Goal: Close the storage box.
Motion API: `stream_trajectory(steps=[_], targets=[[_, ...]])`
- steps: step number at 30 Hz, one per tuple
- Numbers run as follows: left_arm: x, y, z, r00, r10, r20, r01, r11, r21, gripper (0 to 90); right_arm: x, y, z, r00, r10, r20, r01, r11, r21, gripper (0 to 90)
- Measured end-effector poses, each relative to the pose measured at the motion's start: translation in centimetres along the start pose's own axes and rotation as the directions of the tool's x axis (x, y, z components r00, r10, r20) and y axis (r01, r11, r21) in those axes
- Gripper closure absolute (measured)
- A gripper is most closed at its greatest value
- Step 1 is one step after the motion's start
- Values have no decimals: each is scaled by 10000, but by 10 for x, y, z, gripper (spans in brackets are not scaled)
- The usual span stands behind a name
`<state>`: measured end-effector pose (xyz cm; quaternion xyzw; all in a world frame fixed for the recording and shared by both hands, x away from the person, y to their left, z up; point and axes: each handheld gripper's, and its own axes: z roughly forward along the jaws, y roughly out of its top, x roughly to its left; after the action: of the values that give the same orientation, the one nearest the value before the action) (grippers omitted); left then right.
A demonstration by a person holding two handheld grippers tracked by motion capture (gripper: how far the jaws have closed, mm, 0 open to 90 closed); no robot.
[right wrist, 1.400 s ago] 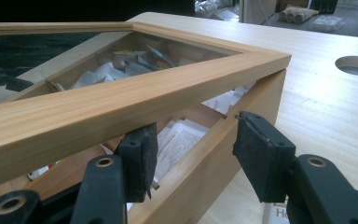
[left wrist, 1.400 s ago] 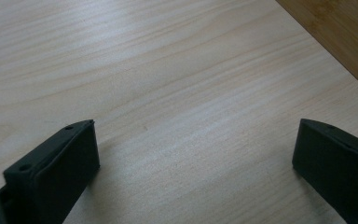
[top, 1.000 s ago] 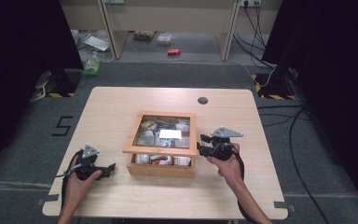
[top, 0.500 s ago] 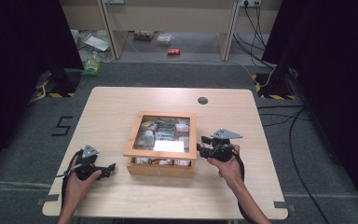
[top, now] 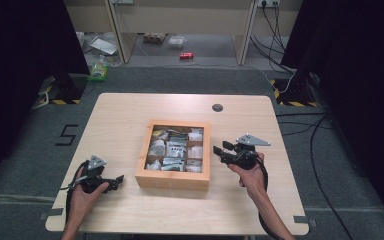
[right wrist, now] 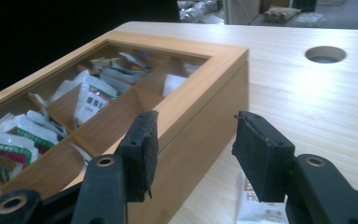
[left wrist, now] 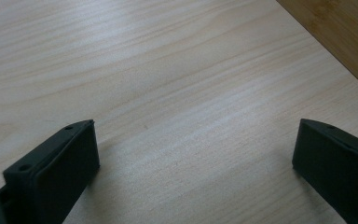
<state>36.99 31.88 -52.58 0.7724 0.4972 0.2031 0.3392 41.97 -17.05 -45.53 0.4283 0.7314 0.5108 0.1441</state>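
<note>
The wooden box [top: 172, 177] sits mid-table [top: 130, 115], packets [right wrist: 91, 100] in its compartments. The right gripper [top: 219, 152] hangs at its right side, jaws half open astride the box's rim, not pressing it. The left gripper [top: 117, 181] rests left of the box, jaws wide, empty.

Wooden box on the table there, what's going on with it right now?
A person works at the table with a hand-held gripper in each hand. The right hand-held gripper sits at the wooden box, its open jaws straddling the box's right wall. The box's compartments hold small packets, and another packet lies on the table outside it. The left hand-held gripper rests open over bare tabletop, apart from the box.
</note>
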Motion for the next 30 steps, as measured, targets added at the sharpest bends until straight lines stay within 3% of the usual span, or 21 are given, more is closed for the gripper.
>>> stream_trajectory(steps=[12,30], targets=[[0,0,0,10000,-2,-1,2,10000,-2,0,-18,-3,-5,9977,276,618,-291,9993,245,478],[0,0,0,10000,-1,-1,1,10000,-2,0,-36,0,-16,9913,910,950,-934,9954,212,381]])
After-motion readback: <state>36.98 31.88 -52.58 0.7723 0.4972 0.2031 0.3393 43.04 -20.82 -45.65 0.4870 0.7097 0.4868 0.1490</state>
